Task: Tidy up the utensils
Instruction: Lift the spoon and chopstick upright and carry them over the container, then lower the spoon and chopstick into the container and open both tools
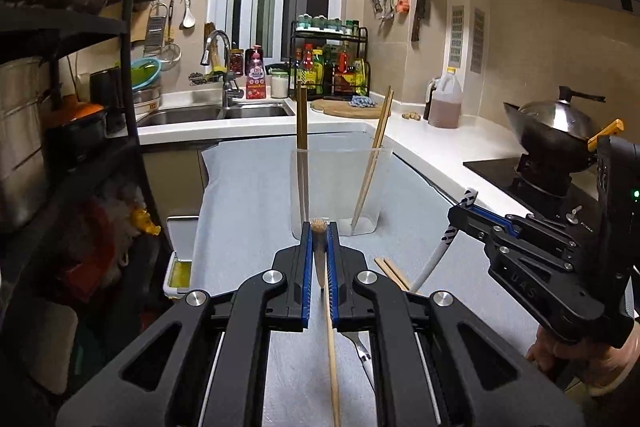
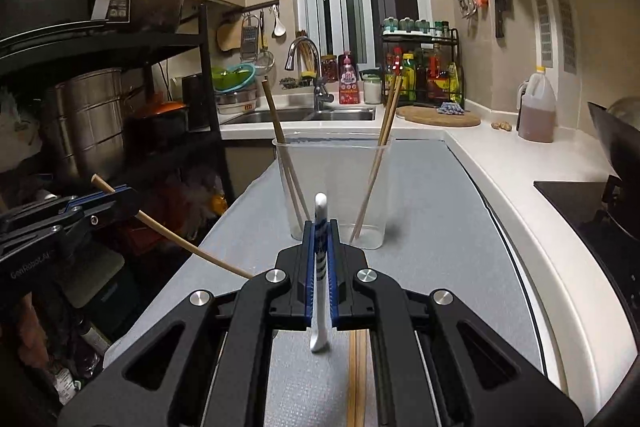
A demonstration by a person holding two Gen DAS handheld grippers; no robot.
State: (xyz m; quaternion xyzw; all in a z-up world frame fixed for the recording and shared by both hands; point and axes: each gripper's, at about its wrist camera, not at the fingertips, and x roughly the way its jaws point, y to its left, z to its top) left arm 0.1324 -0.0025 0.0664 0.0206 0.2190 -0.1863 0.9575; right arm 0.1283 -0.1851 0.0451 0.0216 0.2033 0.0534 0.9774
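- Nearest, the left gripper (image 1: 320, 227) is clamped tight on a wooden chopstick (image 1: 331, 355), whose long axis runs back toward six o'clock, its butt just past the tips.
- The right gripper (image 2: 320, 227) is likewise pinched on a white spoon with blue stripes (image 2: 320, 307), handle up at twelve, bowl hanging at six.
- On the grey mat (image 1: 248, 211) a fork (image 1: 360, 347) and a chopstick pair (image 1: 394, 275) remain.
- Ahead at twelve o'clock of both stands the clear plastic cup (image 2: 334, 187), two chopstick pairs leaning in it; neither hand looks clearly nearer.
- Only the left view shows the fork; only the right shows the chopstick's full slant.
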